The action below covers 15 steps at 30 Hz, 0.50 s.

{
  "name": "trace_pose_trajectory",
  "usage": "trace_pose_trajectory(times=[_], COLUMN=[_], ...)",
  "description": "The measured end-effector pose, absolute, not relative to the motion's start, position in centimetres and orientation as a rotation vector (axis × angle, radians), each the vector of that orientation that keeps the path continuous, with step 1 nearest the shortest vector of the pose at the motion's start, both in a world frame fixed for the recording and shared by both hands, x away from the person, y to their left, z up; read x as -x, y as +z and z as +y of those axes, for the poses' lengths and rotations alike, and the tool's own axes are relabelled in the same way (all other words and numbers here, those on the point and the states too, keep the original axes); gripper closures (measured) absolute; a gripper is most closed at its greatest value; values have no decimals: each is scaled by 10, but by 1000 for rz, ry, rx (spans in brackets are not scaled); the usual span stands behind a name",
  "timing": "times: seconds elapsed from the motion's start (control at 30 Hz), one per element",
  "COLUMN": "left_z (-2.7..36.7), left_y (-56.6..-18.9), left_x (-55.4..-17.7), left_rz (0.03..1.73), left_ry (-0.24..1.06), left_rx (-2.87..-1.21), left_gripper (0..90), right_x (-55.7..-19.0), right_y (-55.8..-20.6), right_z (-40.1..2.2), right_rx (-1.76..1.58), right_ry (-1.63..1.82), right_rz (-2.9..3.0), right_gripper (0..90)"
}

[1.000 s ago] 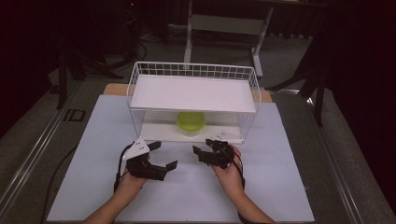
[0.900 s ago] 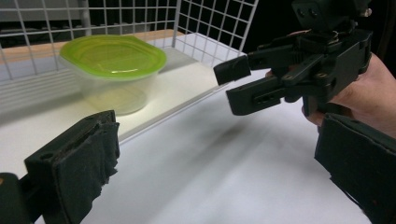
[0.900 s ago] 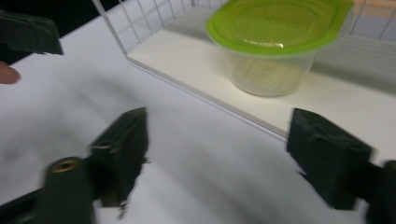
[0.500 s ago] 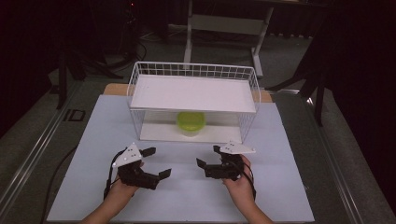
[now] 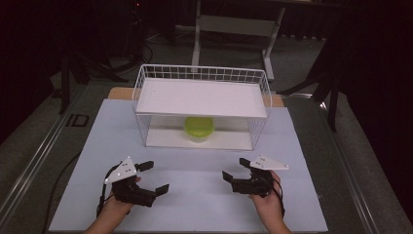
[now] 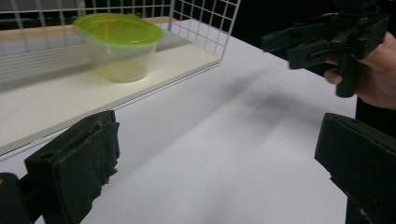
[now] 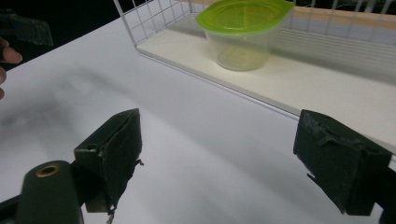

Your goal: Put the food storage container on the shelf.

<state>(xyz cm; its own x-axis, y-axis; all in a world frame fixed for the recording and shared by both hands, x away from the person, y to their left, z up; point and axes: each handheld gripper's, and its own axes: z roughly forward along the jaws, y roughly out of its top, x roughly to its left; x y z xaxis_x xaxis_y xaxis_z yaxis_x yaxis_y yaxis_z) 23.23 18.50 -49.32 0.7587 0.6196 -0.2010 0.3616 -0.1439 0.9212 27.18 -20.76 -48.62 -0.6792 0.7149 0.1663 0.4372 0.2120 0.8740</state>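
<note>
A clear tub with a green lid [image 5: 198, 127] stands on the lower shelf of a white wire rack [image 5: 202, 97] at the table's middle back. The tub [image 6: 117, 45] sits ahead and left in the left gripper view, and the tub [image 7: 243, 33] is ahead in the right gripper view. My left gripper [image 5: 155, 176] is open near the front left of the white table top [image 5: 195, 165], holding nothing. My right gripper [image 5: 234, 168] is open at the front right, also with nothing between its jaws. Both point inward toward each other. The right gripper [image 6: 327, 39] also appears far off in the left gripper view.
The rack has a flat white upper shelf [image 5: 202, 97] over the tub and an open front. A grey floor with rails lies beside the table [image 5: 44, 146]. A white frame stand [image 5: 236, 27] is behind the table in the dark.
Both grippers have drawn back from the rack toward the table's front edge and moved apart. Their jaws now stand open.
</note>
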Motion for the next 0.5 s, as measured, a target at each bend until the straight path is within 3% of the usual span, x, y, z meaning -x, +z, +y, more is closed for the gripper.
trace_pose_trajectory(times=[0.5], left_z=[211], left_y=[-494], left_x=[-221], left_rz=[817], left_ry=[300], left_rx=[-1763], left_gripper=[8], right_x=[-253], right_y=[-482], right_z=[-241], right_rx=[-1083], right_ry=[1421], right_rz=[2193], right_gripper=[151])
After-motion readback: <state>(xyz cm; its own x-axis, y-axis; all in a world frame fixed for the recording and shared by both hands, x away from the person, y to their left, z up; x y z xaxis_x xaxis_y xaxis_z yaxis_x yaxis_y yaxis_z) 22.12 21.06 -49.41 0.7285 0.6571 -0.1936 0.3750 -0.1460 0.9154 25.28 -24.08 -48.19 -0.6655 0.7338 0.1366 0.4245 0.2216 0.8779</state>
